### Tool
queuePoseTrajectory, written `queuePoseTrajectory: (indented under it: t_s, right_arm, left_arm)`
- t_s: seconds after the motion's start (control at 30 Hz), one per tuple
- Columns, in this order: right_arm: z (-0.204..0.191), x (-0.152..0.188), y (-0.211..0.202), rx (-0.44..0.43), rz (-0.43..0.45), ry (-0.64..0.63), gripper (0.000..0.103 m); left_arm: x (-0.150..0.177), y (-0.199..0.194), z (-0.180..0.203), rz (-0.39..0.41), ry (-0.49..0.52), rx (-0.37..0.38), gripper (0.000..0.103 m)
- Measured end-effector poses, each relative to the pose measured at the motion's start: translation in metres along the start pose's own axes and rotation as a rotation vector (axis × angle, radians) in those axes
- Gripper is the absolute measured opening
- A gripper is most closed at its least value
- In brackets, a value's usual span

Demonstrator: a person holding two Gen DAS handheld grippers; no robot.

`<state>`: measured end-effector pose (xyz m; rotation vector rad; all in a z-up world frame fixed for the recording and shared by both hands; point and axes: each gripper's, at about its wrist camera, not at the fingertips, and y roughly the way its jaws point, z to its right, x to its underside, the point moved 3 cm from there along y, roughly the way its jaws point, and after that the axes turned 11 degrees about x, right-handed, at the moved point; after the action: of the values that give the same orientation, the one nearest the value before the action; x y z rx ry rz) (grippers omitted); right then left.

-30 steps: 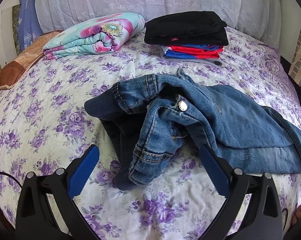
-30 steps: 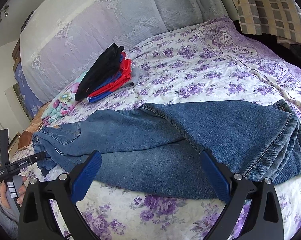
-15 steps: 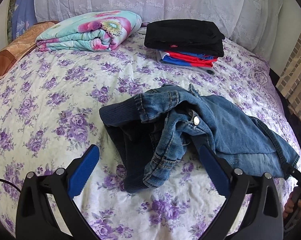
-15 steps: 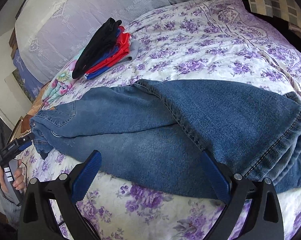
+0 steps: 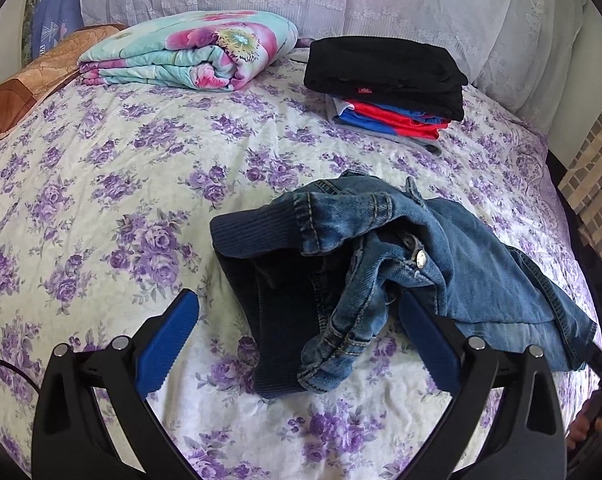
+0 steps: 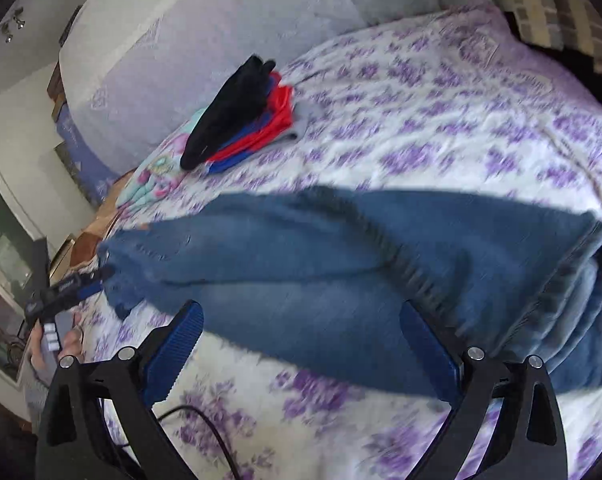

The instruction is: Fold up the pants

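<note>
One pair of jeans (image 5: pixel 441 272) lies on the bed (image 5: pixel 101 184), and the left wrist view gets the crumpled waistband end, silver button up, ribbed dark band flopped beside it. The right wrist view, blurred, gives what that one hides: the jeans (image 6: pixel 341 264) stretched lengthwise, legs together, hems bunched at the far right. Left tongs (image 5: pixel 299 332) spread wide, gripping nothing, just short of the waistband. Right tongs (image 6: pixel 301 344) wide too, empty, over the legs. Beyond the jeans: one stack of folded clothes (image 5: pixel 385 80), black on top, and one folded floral blanket (image 5: pixel 189 56) left of it. A hand (image 6: pixel 57 344) shows past the waistband.
</note>
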<state>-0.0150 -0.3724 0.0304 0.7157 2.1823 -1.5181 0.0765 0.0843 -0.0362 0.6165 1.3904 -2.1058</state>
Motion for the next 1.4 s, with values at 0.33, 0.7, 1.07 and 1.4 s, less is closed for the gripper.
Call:
queuePoseTrajectory:
  t_s: [0.33, 0.7, 1.07, 1.4]
  right_arm:
    - [0.059, -0.087, 0.023, 0.432, 0.149, -0.051, 0.099]
    - [-0.016, 0.002, 0.015, 0.003, -0.067, -0.127, 0.099]
    - [0.068, -0.138, 0.005, 0.275, 0.172, 0.073, 0.099]
    - [0.034, -0.037, 0.018, 0.17, 0.068, -0.003, 0.099]
  left_arm:
    - [0.009, -0.009, 0.006, 0.006, -0.009, 0.012, 0.098]
    - [0.009, 0.006, 0.005, -0.029, 0.003, -0.011, 0.098]
    - [0.01, -0.014, 0.013, 0.012, 0.01, -0.001, 0.098]
    - [-0.002, 0.002, 0.012, -0.024, -0.009, 0.032, 0.098]
